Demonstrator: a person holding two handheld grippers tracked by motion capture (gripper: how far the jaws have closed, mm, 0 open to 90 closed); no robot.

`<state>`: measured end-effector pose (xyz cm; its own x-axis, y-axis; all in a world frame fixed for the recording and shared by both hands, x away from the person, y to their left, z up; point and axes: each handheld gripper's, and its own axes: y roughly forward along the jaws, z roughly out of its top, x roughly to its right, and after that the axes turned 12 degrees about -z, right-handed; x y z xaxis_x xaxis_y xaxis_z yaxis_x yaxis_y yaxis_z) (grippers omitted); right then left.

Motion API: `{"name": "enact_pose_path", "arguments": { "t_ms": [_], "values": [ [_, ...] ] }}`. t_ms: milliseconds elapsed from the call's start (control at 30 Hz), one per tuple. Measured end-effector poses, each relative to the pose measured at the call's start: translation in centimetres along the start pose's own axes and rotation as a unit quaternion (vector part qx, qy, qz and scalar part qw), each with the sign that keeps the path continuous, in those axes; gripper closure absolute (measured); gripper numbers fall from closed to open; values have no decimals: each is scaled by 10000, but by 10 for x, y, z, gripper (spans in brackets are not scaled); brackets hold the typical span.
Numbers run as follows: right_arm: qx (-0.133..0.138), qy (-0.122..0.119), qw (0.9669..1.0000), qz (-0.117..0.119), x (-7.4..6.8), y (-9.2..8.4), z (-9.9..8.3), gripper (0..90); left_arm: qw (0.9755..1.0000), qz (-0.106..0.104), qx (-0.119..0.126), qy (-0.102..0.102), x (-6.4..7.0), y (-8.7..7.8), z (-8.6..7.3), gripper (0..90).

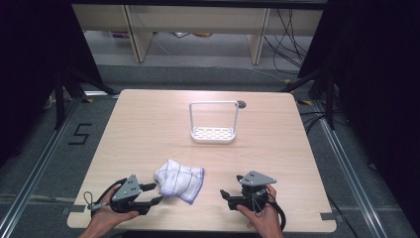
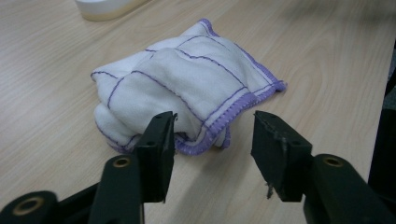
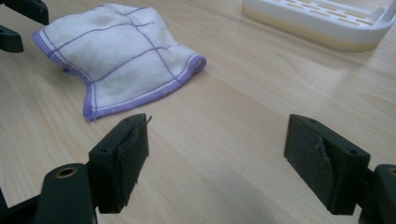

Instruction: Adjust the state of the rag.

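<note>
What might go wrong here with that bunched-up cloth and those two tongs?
The left tongs stand half closed at the hem of the white cloth with purple stitching, their pads not pressing on it. They may catch just one layer, so the bundle could unfold or slip free when lifted. A push could also slide it across the smooth table. The right tongs are open and apart from it.

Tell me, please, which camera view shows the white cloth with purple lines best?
The left gripper view: the cloth lies close before the left tool, crumpled, its purple hem sharp. The right gripper view shows it farther off, cut by the top edge. The high view shows it whole but small.
</note>
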<state>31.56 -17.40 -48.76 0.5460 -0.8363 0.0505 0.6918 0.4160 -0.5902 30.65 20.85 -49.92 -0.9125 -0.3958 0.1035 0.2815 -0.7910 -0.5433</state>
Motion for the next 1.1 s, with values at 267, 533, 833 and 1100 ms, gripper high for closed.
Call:
{"name": "enact_pose_path", "arguments": {
  "t_ms": [267,533,833,1100],
  "values": [
    [-17,-95,9998,156,-4,4,1,247,9997,-11,-164,158,-5,15,10,780],
    [-2,-288,9986,441,-20,7,7,300,9988,37,51,486,-4,10,44,851],
    [227,-667,9944,784,-52,0,20,293,9978,-42,77,659,5,8,77,855],
    [163,-849,9937,715,-88,16,25,271,9980,-93,113,619,6,8,86,855]
  ]
}}
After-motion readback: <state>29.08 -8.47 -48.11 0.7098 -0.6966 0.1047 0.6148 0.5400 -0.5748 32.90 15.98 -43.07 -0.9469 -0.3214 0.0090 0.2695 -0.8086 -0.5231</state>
